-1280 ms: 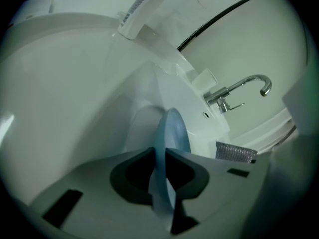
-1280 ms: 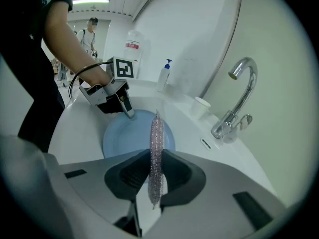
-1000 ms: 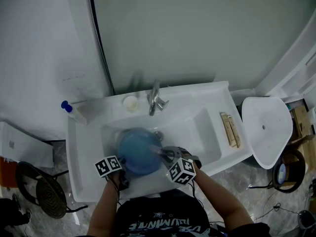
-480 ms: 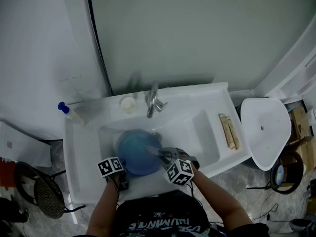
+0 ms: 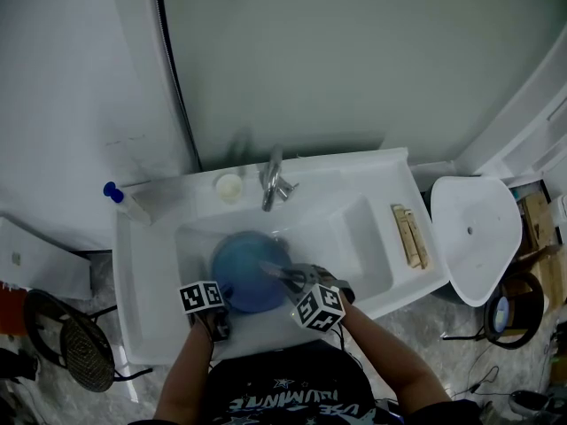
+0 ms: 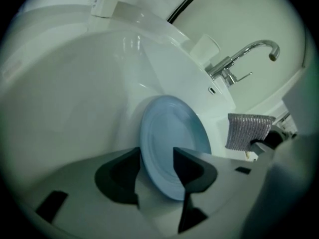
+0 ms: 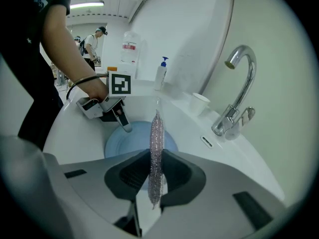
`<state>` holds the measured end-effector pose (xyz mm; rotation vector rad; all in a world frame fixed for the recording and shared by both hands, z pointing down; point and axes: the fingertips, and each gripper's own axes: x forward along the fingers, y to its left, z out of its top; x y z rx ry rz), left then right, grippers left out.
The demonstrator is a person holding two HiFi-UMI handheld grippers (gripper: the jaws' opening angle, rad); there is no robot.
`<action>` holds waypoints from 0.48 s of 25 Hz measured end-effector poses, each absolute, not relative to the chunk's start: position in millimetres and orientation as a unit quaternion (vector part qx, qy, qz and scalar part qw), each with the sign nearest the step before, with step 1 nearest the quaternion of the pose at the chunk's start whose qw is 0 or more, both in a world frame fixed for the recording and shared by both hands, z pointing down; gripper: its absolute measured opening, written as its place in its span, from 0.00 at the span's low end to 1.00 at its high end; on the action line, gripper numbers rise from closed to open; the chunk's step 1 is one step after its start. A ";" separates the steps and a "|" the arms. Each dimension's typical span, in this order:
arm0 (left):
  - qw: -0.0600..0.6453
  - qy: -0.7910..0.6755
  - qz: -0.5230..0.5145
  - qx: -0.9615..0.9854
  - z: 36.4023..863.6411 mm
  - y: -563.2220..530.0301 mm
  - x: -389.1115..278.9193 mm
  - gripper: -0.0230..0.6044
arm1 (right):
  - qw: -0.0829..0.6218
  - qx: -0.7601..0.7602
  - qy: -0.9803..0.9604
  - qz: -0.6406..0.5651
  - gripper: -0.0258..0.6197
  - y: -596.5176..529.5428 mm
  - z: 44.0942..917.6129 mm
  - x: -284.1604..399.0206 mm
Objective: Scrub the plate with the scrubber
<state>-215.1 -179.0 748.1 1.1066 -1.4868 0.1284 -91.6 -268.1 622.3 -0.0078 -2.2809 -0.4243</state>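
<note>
A blue plate (image 5: pixel 244 277) stands tilted in the white sink (image 5: pixel 142 282). Its near rim (image 6: pixel 159 183) lies between the jaws of my left gripper (image 6: pixel 155 172), which are opening; the pads stand apart from the rim. In the head view the left gripper (image 5: pixel 220 315) is at the plate's near left edge. My right gripper (image 7: pixel 155 176) is shut on a silver mesh scrubber (image 7: pixel 156 143), held edge-on above the plate (image 7: pixel 117 141). The scrubber (image 6: pixel 247 131) hangs to the plate's right, not touching it.
A chrome faucet (image 5: pixel 275 180) rises behind the basin, with a small white cup (image 5: pixel 229 184) beside it. A blue-capped bottle (image 5: pixel 124 200) lies on the left ledge. Wooden pieces (image 5: pixel 409 233) rest on the right ledge. A white fixture (image 5: pixel 474 233) stands further right.
The right gripper with the scrubber has edged a little to the left over the plate. The left gripper stays at the plate's near left edge.
</note>
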 end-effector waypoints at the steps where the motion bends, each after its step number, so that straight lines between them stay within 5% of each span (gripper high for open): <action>1: 0.597 -0.641 0.056 0.480 747.3 -179.8 -214.5 0.35 | 0.399 -0.002 -0.901 -0.168 0.16 -268.2 621.8 -91.9; 12: 0.556 -0.649 0.042 0.517 713.4 -179.0 -215.9 0.43 | 0.389 0.044 -0.906 -0.161 0.16 -267.2 606.1 -97.8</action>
